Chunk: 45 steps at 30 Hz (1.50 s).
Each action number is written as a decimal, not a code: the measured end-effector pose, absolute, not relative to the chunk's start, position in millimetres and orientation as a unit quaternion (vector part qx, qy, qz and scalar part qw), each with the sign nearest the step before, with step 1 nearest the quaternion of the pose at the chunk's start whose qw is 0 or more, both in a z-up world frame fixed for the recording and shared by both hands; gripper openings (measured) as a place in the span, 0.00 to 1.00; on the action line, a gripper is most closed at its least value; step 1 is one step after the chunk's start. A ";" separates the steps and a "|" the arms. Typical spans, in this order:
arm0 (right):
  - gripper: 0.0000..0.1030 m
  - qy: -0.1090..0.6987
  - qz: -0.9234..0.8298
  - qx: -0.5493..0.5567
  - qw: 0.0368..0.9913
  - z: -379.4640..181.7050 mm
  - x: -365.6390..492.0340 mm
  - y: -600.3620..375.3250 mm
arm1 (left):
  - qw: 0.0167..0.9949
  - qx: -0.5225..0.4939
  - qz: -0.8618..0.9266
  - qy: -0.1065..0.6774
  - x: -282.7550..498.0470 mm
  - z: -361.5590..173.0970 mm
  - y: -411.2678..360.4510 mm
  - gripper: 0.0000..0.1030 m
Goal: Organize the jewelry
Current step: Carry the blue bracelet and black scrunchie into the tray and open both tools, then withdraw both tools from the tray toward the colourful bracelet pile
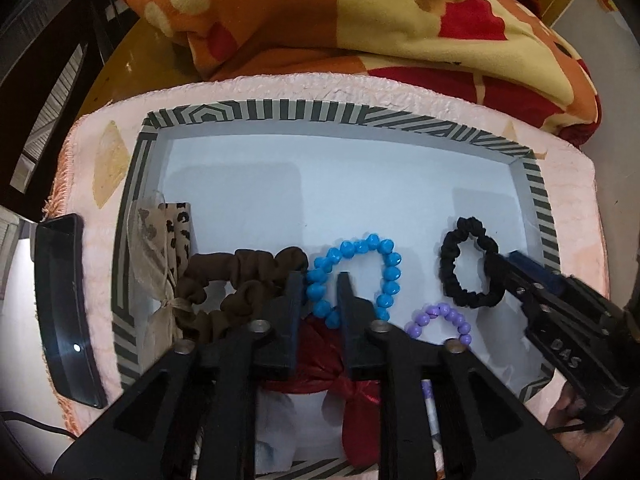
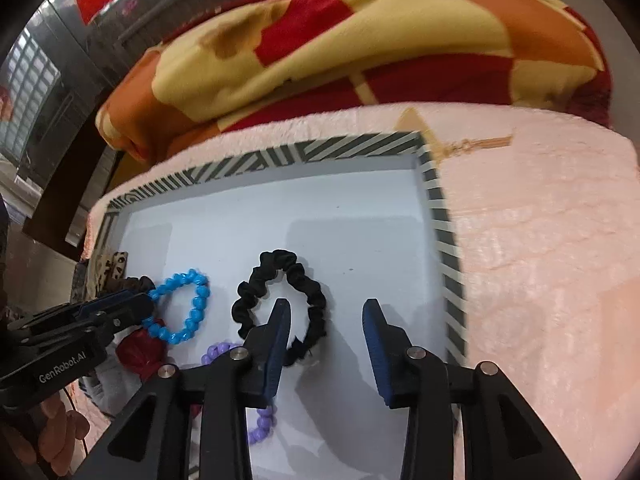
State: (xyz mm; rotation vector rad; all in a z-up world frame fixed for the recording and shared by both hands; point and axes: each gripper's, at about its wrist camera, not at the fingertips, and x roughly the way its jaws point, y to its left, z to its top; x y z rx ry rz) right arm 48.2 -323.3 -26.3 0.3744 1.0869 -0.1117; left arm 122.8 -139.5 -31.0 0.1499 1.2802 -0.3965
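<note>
Done: blue bead bracelet (image 1: 356, 276), black scrunchie (image 2: 280, 296), purple bracelet (image 1: 440, 322) lie in striped tray (image 1: 536, 196) | Grippers: left hand-held gripper (image 1: 320, 284), right hand-held gripper (image 2: 326, 312) open, empty | Left: sorting them looks unfinished

**Hand-held gripper hardware, two wrist views**

The left gripper (image 1: 320, 284) has black plastic fingers (image 1: 294, 300) on black linkage arms joined by round silver pins. The right gripper (image 2: 326, 316) has the same black frame, with ribbed blue pads lining its fingers (image 2: 376, 336). White lettering reads "GenRobot.AI" on the left body and "DAS" on the right. A thin black cable trails beneath the right body.
</note>
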 end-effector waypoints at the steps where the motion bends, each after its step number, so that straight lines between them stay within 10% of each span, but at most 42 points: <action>1: 0.34 0.512 -0.053 0.178 0.839 -23.7 44.9 -323.7 | 0.784 0.071 -0.185 0.589 119.4 -28.3 -138.8 0.29; 5: 0.35 0.503 -0.053 0.180 0.844 -2.9 27.5 -322.0 | 0.795 0.075 -0.190 0.571 105.9 -13.9 -134.4 0.43; 45: 0.53 0.460 -0.061 0.183 0.867 51.3 -139.0 -224.1 | 0.857 0.107 -0.171 0.474 -51.2 37.4 -51.7 0.46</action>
